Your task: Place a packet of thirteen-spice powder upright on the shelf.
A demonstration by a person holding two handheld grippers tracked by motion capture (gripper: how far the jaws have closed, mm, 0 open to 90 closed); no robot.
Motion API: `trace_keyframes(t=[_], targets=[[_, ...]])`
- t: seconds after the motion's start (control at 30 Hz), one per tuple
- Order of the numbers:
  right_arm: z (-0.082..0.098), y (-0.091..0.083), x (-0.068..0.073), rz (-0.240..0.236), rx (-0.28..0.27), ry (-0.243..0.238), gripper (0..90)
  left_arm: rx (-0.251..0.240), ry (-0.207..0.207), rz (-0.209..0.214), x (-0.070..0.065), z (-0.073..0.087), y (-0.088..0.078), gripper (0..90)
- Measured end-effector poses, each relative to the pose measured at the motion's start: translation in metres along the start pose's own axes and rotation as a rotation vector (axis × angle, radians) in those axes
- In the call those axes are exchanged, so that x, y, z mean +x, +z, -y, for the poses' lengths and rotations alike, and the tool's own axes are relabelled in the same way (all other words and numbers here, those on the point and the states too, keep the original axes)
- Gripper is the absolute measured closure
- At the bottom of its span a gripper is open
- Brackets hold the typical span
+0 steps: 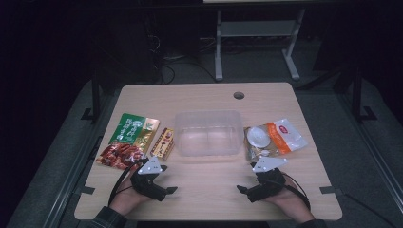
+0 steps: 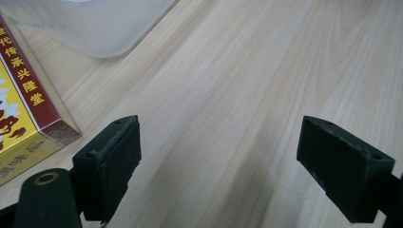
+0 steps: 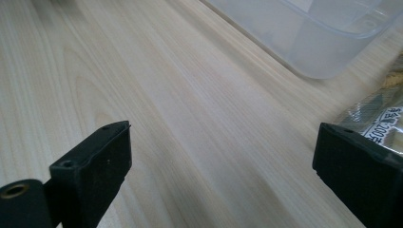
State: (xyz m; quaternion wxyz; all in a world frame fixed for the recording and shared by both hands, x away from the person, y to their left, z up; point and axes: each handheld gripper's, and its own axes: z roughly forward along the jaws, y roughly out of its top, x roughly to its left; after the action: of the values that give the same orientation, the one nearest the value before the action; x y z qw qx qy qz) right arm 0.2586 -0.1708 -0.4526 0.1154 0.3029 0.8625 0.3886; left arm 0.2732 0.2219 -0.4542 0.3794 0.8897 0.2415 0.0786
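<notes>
A wooden table (image 1: 209, 190) is seen whole from the high view, with a clear plastic bin (image 1: 207, 133) at centre. Left of the bin lie a green-and-red snack bag (image 1: 127, 140) and a small yellow-red box (image 1: 163, 143); right of it lies an orange-white packet (image 1: 273, 138). The left gripper (image 1: 153, 183) and right gripper (image 1: 262, 183) are held at the near edge, jaws spread wide, nothing between them. Printed characters on the box (image 2: 23, 109) are made out in the left gripper view; packet print (image 3: 380, 121) beside a jaw is picked up in the right gripper view.
</notes>
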Motion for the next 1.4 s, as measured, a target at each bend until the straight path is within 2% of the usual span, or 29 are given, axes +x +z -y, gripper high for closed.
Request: trace_keyframes(t=[0.23,0.3,0.33,0.37,0.47,0.5,0.57,0.6,0.63,0.67,0.7,0.73,0.8,0.83,0.87,0.93,1.03,1.07,1.17,1.2,1.4], targets=[[0.001,-0.003,-0.001,0.005,-0.008,0.007,5.7,0.000,-0.003,-0.011,0.002,-0.002,-0.004,20.1],[0.002,-0.003,-0.001,0.006,-0.011,0.006,5.8,0.005,-0.003,-0.018,0.004,-0.002,-0.006,24.3],[0.002,-0.004,-0.002,0.006,-0.011,0.000,5.9,-0.002,-0.024,-0.020,0.005,-0.003,-0.007,26.5],[0.002,-0.004,-0.002,0.005,-0.013,0.002,6.0,0.006,-0.020,-0.024,0.007,-0.004,-0.009,29.1],[0.003,-0.005,-0.002,0.000,-0.014,0.014,6.0,0.002,-0.036,-0.024,0.009,-0.006,-0.010,41.5],[0.003,-0.005,-0.002,0.000,-0.014,0.014,6.0,0.000,-0.046,-0.023,0.011,-0.006,-0.011,41.5],[0.003,-0.005,-0.002,-0.006,-0.019,0.018,6.0,-0.006,-0.067,-0.022,0.015,-0.008,-0.012,50.8],[0.002,-0.004,-0.002,-0.008,-0.022,0.011,6.0,-0.001,-0.073,-0.025,0.020,-0.010,-0.014,62.9],[0.002,-0.004,-0.002,-0.008,-0.022,0.011,6.0,-0.001,-0.073,-0.025,0.020,-0.010,-0.014,67.0],[0.002,-0.004,-0.002,-0.009,-0.020,0.009,6.0,0.002,-0.091,-0.022,0.025,-0.013,-0.013,73.4],[0.002,-0.004,-0.002,-0.009,-0.020,0.009,6.0,0.002,-0.091,-0.022,0.025,-0.013,-0.013,77.9],[0.003,-0.004,-0.001,-0.011,-0.019,0.007,6.1,0.003,-0.099,-0.023,0.026,-0.015,-0.013,77.9],[0.003,-0.004,0.000,-0.019,-0.018,0.006,6.1,0.009,-0.104,-0.024,0.030,-0.017,-0.013,88.0],[0.003,-0.004,0.000,-0.020,-0.019,0.006,6.2,-0.001,-0.118,-0.024,0.031,-0.017,-0.012,89.7],[0.002,-0.003,0.001,-0.023,-0.016,0.005,6.2,0.002,-0.116,-0.023,0.033,-0.018,-0.012,89.8],[0.002,-0.002,0.002,-0.027,-0.011,0.004,6.5,0.017,-0.138,-0.039,0.035,-0.018,-0.008,89.8],[0.001,-0.001,0.002,-0.029,-0.011,0.002,6.5,0.023,-0.132,-0.058,0.037,-0.019,-0.006,89.8],[0.000,-0.001,0.002,-0.030,-0.010,0.000,6.5,0.028,-0.145,-0.064,0.038,-0.019,-0.004,89.8],[0.000,-0.001,0.002,-0.032,-0.008,0.003,6.6,0.054,-0.134,-0.091,0.042,-0.020,0.001,89.9],[0.000,-0.001,0.002,-0.032,-0.008,0.003,6.6,0.055,-0.146,-0.095,0.044,-0.021,0.002,89.9],[0.001,-0.002,0.001,-0.029,-0.012,0.007,6.6,0.079,-0.157,-0.148,0.056,-0.023,0.008,89.9]])
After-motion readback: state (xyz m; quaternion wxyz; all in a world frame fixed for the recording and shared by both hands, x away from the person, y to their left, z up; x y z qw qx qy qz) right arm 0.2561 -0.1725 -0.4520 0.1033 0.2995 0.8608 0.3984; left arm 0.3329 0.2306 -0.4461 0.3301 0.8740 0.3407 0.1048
